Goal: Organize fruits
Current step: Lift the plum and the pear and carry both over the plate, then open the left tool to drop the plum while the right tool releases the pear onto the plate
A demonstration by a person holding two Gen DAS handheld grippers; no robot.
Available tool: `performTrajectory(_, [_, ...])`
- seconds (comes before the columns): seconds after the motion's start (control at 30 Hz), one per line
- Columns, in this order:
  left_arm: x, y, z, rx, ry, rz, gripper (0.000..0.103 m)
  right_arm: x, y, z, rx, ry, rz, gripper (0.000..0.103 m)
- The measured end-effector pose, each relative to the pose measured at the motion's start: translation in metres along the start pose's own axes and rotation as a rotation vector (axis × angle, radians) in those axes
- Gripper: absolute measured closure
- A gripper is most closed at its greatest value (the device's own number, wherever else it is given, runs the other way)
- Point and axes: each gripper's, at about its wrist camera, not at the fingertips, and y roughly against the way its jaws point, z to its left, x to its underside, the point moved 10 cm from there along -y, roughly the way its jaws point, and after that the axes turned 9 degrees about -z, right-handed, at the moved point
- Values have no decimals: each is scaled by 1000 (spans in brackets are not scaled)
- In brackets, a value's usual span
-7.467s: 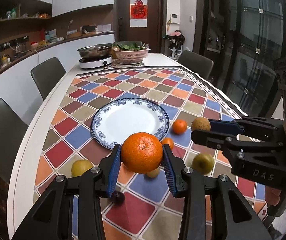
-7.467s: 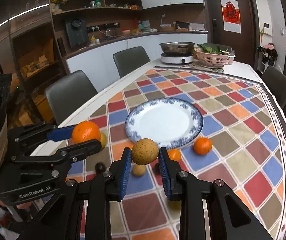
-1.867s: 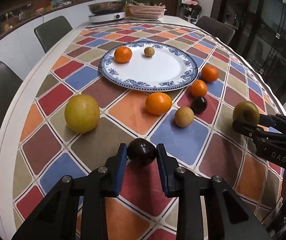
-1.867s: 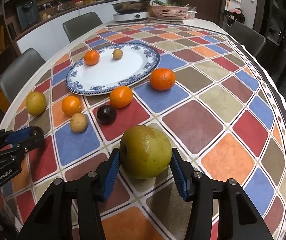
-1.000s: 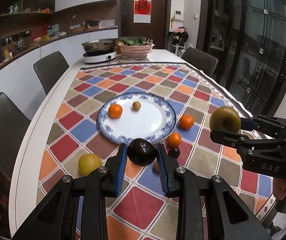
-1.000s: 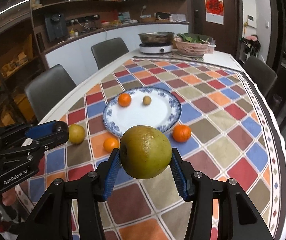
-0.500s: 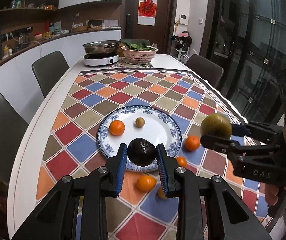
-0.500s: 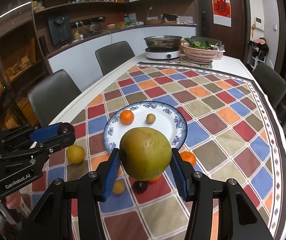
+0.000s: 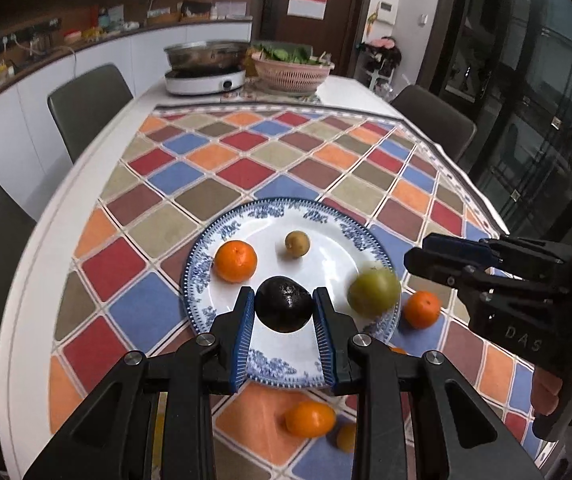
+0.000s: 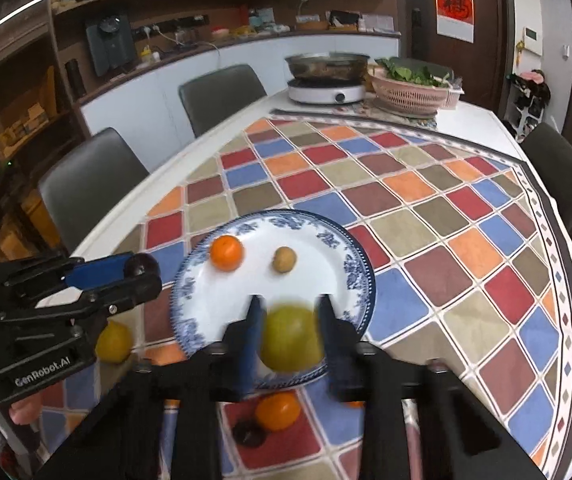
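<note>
1. The left claw (image 9: pixel 283 294) is clenched on a dark round fruit (image 9: pixel 284 308), with both blue pads on its sides. It holds the fruit in the air above the near part of the blue-rimmed plate (image 9: pixel 206 248).
2. The plate sits on the chequered cloth (image 9: pixel 246 172), about midway between the left and right edges of the tabletop (image 9: pixel 38 264), toward its near end.
3. The right claw (image 9: pixel 418 256) is by the plate's right rim. Its jaws are closing down to clenched, and from the left wrist nothing sits between them.
4. The green fruit (image 9: pixel 374 292) is out of that claw, just left of its tips, over the right side of the plate. It is blurred, so I cannot tell whether it rests on the plate or is in the air.
5. On the plate, an orange (image 9: pixel 235 261) lies at the left and a small brownish fruit (image 9: pixel 297 243) toward the far rim, apart from each other.
6. Off the plate:
   - A second orange (image 9: pixel 421 309) lies just beside the right rim.
   - A third orange (image 9: pixel 310 420) lies toward the near edge.
   - A yellow fruit (image 10: pixel 114 342) lies near the left edge.
   - Another dark fruit (image 10: pixel 249 434) lies toward the near edge.
</note>
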Motion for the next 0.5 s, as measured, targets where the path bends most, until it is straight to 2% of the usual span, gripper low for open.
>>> performTrajectory(0.17, [7, -29, 2, 4, 9, 48, 73, -4, -22, -10, -15, -35, 33, 78])
performTrajectory(0.5, [24, -74, 1, 13, 29, 154, 73, 8, -39, -14, -2, -45, 68, 78])
